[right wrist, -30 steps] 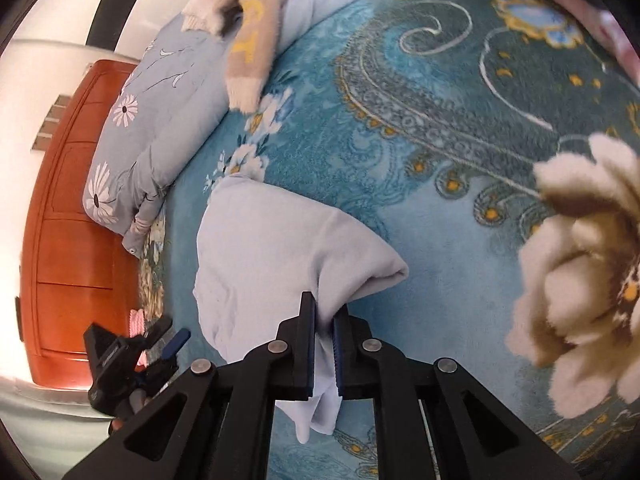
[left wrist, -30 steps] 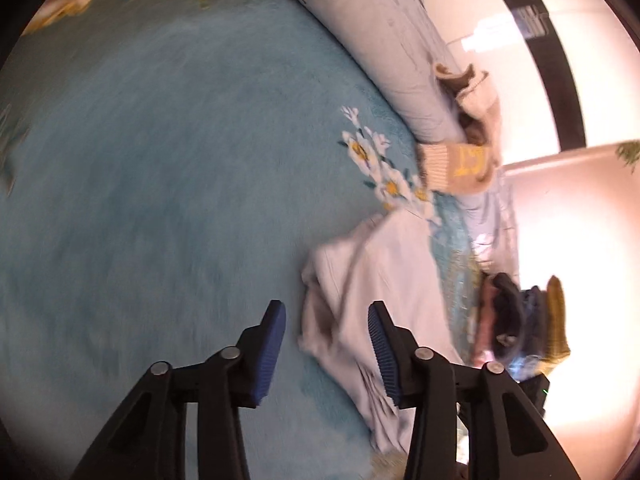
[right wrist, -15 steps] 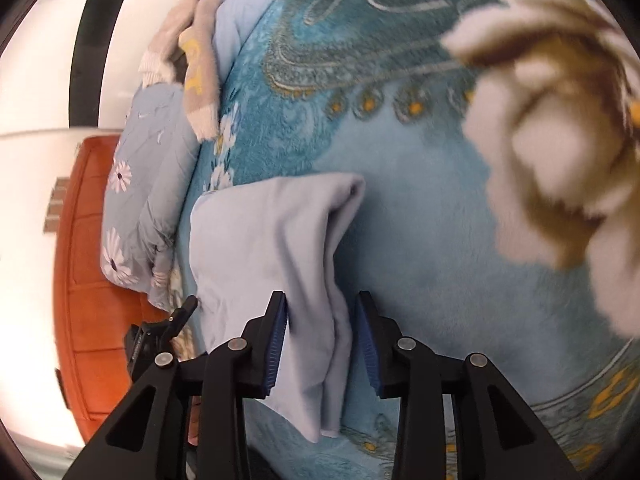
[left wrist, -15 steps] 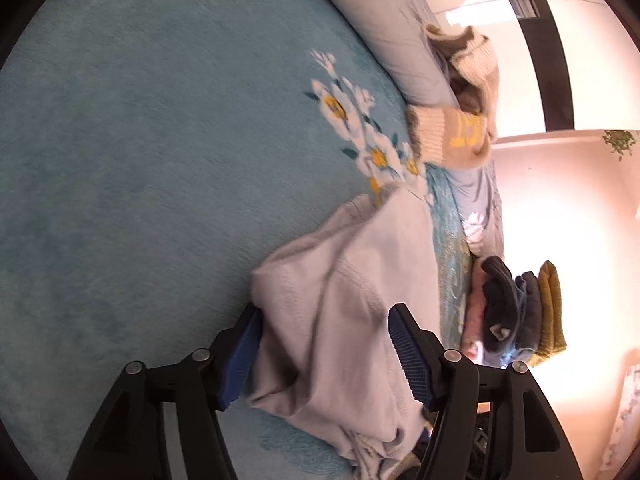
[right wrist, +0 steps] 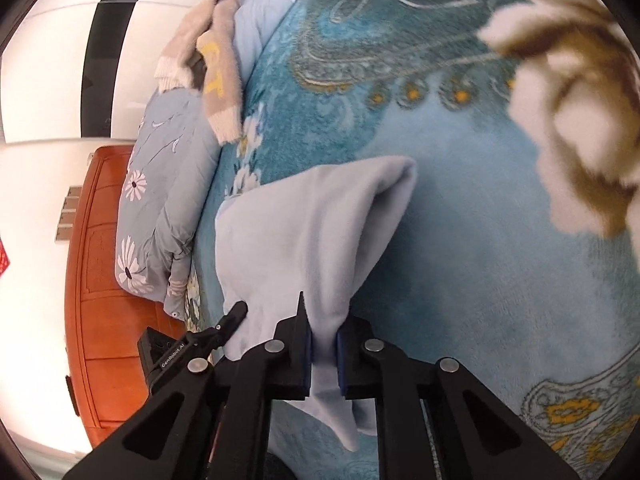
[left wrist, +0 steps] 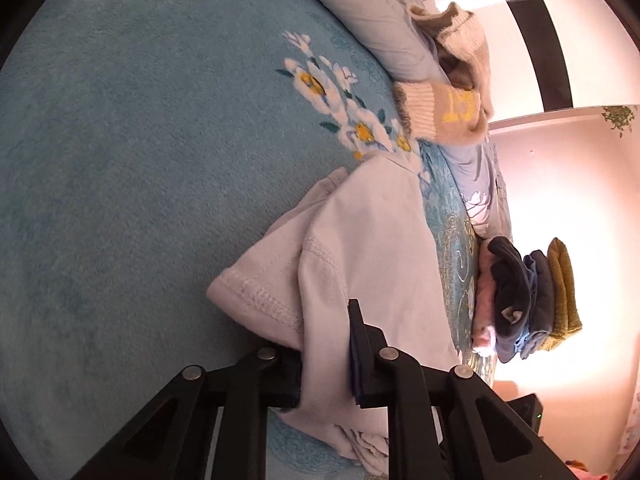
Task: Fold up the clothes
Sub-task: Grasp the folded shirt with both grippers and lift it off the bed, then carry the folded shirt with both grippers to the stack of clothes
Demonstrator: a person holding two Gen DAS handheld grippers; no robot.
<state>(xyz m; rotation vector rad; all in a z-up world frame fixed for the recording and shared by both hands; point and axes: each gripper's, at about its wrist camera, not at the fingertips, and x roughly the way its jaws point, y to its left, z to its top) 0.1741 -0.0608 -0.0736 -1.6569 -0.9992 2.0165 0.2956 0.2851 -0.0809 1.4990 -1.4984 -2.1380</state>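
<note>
A pale lilac-grey garment (left wrist: pixel 372 240) lies partly folded on the teal bedspread (left wrist: pixel 120 160). My left gripper (left wrist: pixel 326 344) is closing on its stitched hem end; cloth fills the gap and drapes over the left finger, hiding it. In the right wrist view the same garment (right wrist: pixel 304 232) rises in a folded ridge. My right gripper (right wrist: pixel 323 332) is closing on its near edge, with a strip of cloth pinched between the blue pads and hanging below. A left gripper finger (right wrist: pixel 234 314) shows at the garment's left edge.
A beige knit sweater (left wrist: pixel 448 92) lies on a pale blue floral quilt (right wrist: pixel 160 184) at the bed's far side. A stack of folded clothes (left wrist: pixel 532 300) sits near the bed edge. An orange wooden headboard (right wrist: pixel 108 320) stands past the quilt.
The left gripper moved from beside the garment onto its hem end, opened wide around it, then closed on it. The right gripper let go, opened over the cloth's edge and closed on it again.
</note>
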